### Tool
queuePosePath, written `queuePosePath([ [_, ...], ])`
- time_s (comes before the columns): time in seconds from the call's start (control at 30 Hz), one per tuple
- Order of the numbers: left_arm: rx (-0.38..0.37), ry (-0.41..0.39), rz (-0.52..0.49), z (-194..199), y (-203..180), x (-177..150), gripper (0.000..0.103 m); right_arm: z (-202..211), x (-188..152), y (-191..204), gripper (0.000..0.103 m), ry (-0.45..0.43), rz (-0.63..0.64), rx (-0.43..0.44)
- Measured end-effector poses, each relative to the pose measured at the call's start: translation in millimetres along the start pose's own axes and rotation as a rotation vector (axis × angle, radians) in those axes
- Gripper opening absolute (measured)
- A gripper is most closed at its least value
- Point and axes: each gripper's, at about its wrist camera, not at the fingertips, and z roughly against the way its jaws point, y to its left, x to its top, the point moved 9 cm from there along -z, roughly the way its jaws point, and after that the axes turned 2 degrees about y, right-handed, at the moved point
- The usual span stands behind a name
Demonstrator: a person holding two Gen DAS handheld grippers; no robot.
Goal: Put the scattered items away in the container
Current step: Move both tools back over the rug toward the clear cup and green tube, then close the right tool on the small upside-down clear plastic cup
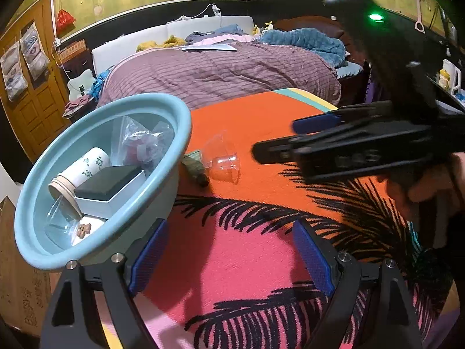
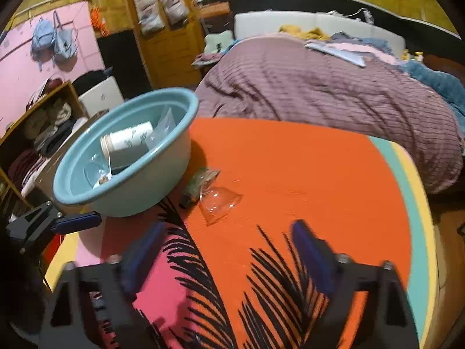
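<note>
A light blue basin (image 1: 174, 107) (image 2: 162, 174) stands at the left of an orange and pink palm-print table cover (image 1: 261, 133). It holds a paper cup (image 1: 84, 168) (image 2: 130, 139), a black-topped white box (image 1: 107, 186), clear plastic bags (image 1: 145, 142) and a small brown piece (image 1: 85, 229). Beside the basin on the cover lie a clear plastic cup (image 1: 225, 168) (image 2: 219, 200) and a greenish packet (image 1: 194, 164) (image 2: 197, 183). My left gripper (image 1: 229, 257) is open and empty just right of the basin. My right gripper (image 2: 229, 250) is open and empty, short of the clear cup; it also shows in the left wrist view (image 1: 290, 139).
A bed with a purple quilt (image 1: 221, 72) (image 2: 319, 87) lies behind the table. A wooden door (image 1: 32, 101) and a shelf of clothes (image 2: 40, 133) are at the left. A cardboard box (image 1: 20, 276) sits below the basin. A white mug (image 1: 450, 75) stands at the right.
</note>
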Motion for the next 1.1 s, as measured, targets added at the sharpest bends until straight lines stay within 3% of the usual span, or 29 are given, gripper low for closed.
queuePosePath([
  [0.47, -0.017, -0.009, 0.003, -10, 2, -6, 0.09, -67, 15, 28, 0.048, 0.079, 0.046, 0.074],
  [0.6, -0.019, 0.009, 0.007, -20, 6, -10, 0.09, -77, 19, 33, 0.048, 0.095, 0.05, 0.062],
  [0.67, -0.022, 0.014, 0.011, -22, 7, -11, 0.09, -82, 21, 34, 0.032, 0.1, 0.054, 0.054],
  [0.87, -0.028, 0.024, 0.022, -28, 12, -12, 0.09, -87, 26, 35, 0.01, 0.106, 0.049, 0.059],
  [1.1, -0.032, 0.029, 0.035, -32, 17, -11, 0.09, -86, 25, 37, 0.003, 0.114, 0.071, 0.046],
])
